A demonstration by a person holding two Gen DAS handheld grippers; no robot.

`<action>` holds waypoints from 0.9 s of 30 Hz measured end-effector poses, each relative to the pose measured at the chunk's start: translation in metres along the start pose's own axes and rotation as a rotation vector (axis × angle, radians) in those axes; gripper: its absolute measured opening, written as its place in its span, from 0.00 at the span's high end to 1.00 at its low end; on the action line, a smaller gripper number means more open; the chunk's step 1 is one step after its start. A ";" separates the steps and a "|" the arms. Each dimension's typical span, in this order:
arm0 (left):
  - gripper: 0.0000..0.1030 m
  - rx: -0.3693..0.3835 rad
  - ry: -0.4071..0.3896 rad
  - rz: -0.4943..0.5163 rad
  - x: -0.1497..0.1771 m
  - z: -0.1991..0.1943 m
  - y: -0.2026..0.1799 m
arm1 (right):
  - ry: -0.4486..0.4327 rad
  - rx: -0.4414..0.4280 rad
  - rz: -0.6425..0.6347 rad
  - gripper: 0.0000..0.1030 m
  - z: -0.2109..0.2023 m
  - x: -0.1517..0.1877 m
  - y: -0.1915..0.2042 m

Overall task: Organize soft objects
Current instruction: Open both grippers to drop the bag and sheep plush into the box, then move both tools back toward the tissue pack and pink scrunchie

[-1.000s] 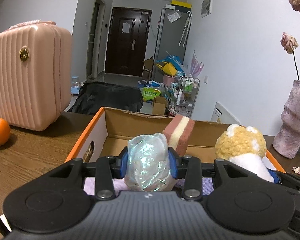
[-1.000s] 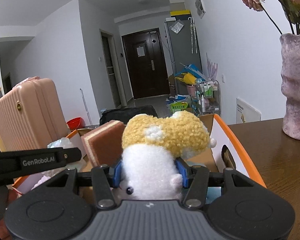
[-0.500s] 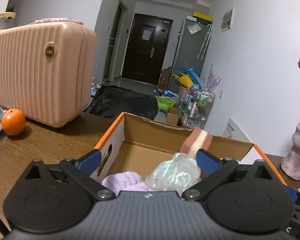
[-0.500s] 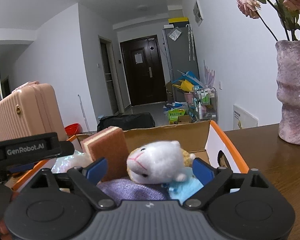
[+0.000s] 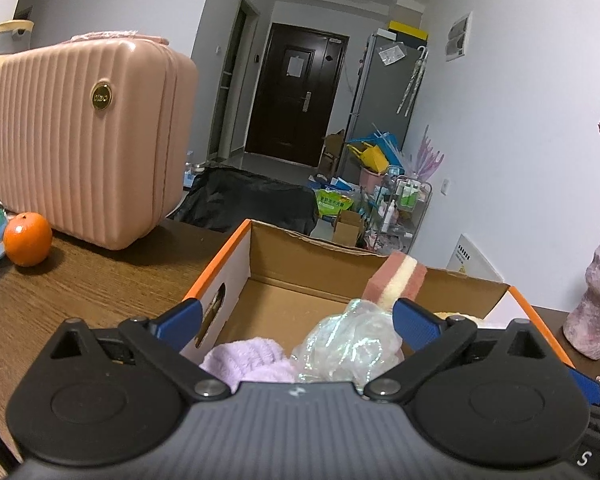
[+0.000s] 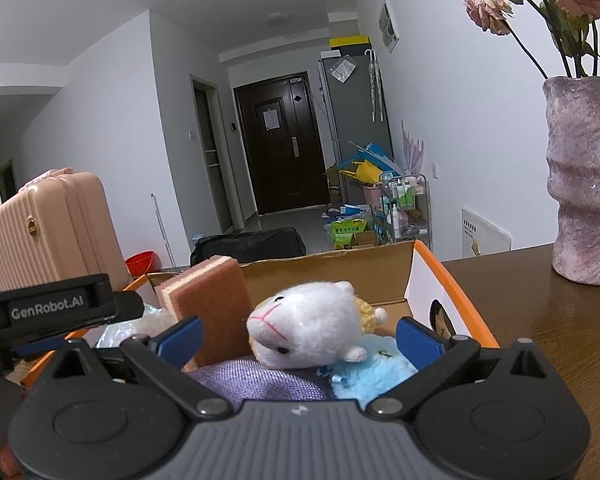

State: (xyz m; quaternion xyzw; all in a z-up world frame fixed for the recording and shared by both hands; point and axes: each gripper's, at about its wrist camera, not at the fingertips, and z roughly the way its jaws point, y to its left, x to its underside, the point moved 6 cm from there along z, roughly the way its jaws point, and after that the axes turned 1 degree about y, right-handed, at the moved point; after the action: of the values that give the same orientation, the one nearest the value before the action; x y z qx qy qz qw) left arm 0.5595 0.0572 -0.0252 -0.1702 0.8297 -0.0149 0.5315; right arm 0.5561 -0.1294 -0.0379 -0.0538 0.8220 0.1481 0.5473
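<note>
We have just let go with both: the left gripper gapes wide, the iridescent plastic bag lying free below it in the cardboard box. The right gripper has just spread fully, the plush sheep dropped between its blue fingers. Both deliveries look done.

Inside the orange-edged cardboard box, a crumpled iridescent plastic bag lies beside lilac fluffy fabric. A pink-and-cream sponge stands upright. The white-faced plush lies tilted on what looks like blue fluff.
</note>
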 end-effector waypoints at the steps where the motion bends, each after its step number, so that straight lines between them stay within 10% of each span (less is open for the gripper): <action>1: 0.00 0.000 -0.004 0.006 0.000 -0.001 -0.001 | 0.000 0.000 0.000 0.00 0.000 0.000 0.000; 27: 0.00 -0.008 -0.073 0.060 0.011 -0.039 0.007 | -0.082 0.033 -0.023 0.00 -0.043 0.007 -0.004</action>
State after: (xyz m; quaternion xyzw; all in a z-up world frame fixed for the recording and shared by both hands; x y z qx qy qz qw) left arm 0.5195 0.0541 -0.0193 -0.1477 0.8144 0.0105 0.5611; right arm 0.5162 -0.1463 -0.0296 -0.0482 0.8004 0.1303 0.5831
